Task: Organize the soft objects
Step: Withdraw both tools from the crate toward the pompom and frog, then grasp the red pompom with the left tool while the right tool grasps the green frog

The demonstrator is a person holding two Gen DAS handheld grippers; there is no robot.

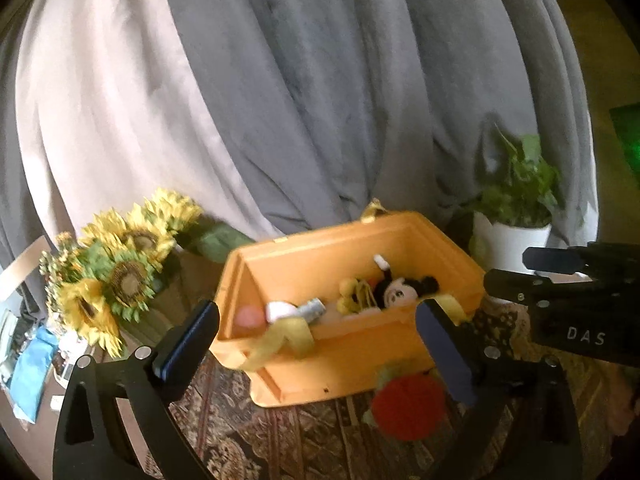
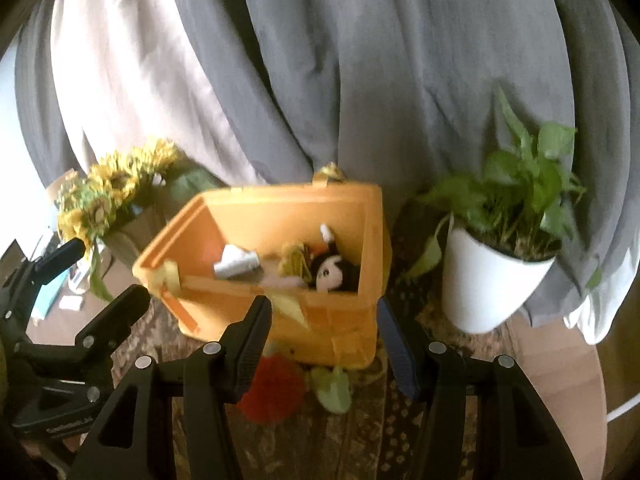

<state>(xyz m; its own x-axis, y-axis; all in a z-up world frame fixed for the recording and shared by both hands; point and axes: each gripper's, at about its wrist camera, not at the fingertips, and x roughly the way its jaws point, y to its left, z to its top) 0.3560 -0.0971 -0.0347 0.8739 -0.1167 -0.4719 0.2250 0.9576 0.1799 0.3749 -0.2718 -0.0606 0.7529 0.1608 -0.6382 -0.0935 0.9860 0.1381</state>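
Sunflowers (image 1: 120,276) stand at the left. The left gripper (image 1: 316,344) has its fingers wide apart, empty, before the orange bin (image 1: 344,344) holding plush toys (image 1: 400,290). A red plush (image 1: 408,408) lies on the patterned table (image 1: 280,440) just beside the bin. The right gripper (image 2: 324,344) is half apart, holding nothing.

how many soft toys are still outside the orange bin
1. A red plush toy with green leaves lies on the patterned rug just in front of the orange bin. The grippers hide some of the rug, so another could be out of sight.
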